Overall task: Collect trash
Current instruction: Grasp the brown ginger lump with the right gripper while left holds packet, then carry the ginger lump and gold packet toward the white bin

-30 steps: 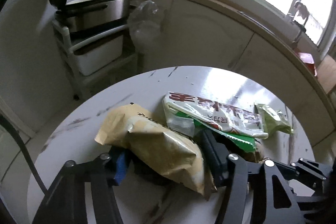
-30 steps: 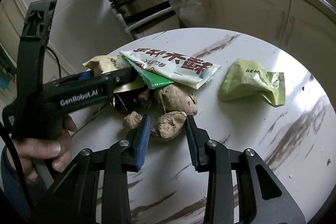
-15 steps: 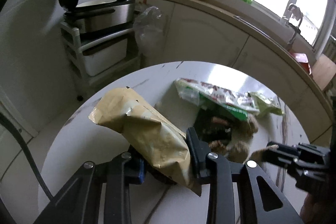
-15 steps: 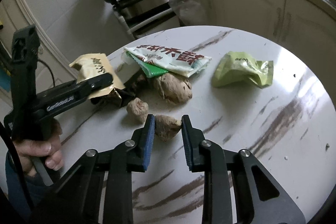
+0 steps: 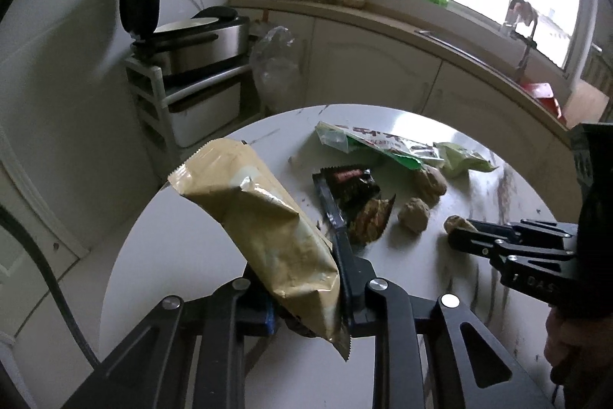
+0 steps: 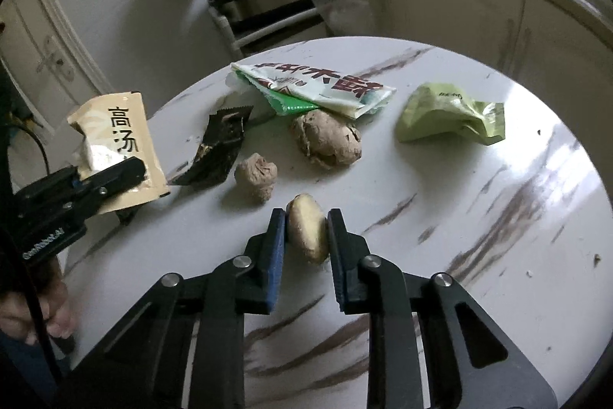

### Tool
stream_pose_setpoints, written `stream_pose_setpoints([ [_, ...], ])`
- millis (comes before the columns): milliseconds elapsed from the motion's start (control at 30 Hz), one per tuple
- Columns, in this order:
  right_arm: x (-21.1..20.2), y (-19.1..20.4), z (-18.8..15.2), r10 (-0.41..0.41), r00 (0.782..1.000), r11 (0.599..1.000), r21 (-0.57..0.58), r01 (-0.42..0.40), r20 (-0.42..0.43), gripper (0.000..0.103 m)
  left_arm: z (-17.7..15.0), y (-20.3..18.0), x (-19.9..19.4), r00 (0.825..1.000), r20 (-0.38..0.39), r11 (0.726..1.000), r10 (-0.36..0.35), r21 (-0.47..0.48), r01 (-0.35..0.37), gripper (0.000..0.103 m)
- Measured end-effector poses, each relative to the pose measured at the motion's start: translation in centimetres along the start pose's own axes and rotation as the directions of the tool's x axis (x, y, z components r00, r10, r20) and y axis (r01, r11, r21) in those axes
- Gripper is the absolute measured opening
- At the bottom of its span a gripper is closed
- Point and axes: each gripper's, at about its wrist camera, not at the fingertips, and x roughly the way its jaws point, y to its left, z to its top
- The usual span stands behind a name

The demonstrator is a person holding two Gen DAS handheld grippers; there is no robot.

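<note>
The left tongs are closing, with a tan packet clamped between their pads; the packet stands up out of them, tilted to the left, clear of the round white tabletop. In the right wrist view the same packet hangs at the tabletop's left edge, black characters on its face, with the left tongs across its lower part and a hand below them. The right tongs are closing too, their blue pads pressed on both sides of a small pale brown lump that sits low over the tabletop. Just beyond it lies a second lump, and past that a bigger one, its far end touching a white and red wrapper that overlaps a green one. A dark wrapper lies left of the lumps, near the tan packet. A crumpled light green bag rests apart to the right. In the left wrist view the right tongs reach in from the right, at the pale lump.
</note>
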Motion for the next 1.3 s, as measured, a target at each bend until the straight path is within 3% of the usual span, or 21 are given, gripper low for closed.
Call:
stream_pose_setpoints([
  [133,-0.8,0.8,-0.9,-0.022,1.000,0.999,-0.028,0.022,0.000,0.020,-0.7,0.0,-2.0,1.000,0.007,1.000,-0.010,0.008,0.010,0.020],
  [433,-5.0,-1.3,-3.2,0.057,0.996,0.994,0.090,-0.062,0.062,0.020,-1.2,-1.2,-6.5,0.996,0.042,0.997,-0.079,0.022,0.078,0.019],
  [500,-5.8,-1.8,-3.5,0.051,0.996,0.993,0.098,-0.058,0.072,0.020,-1.5,-2.9,-7.6,0.997,0.072,0.994,-0.001,0.106,-0.007,0.019],
  [533,-6.1,-2.1,-3.7,0.047,0.996,0.993,0.103,-0.055,0.076,0.020,-1.7,-3.7,-7.9,0.997,0.079,0.992,0.005,0.125,-0.015,0.019],
  [867,-7.6,-3.5,-7.0,0.029,0.997,0.989,0.140,-0.038,0.068,0.020,-7.9,-14.1,-9.9,0.996,0.088,0.950,-0.012,0.312,-0.016,0.019],
  [1133,-10.6,-6.1,-10.9,-0.020,0.998,0.983,0.182,0.009,0.056,0.020,-11.7,-20.4,-11.3,0.987,0.156,0.932,-0.021,0.360,-0.038,0.019],
  [1300,-12.8,-7.6,-11.9,-0.074,0.996,0.978,0.199,0.062,0.055,0.020,-12.2,-21.1,-11.2,0.988,0.144,0.932,-0.055,0.364,-0.001,0.019],
])
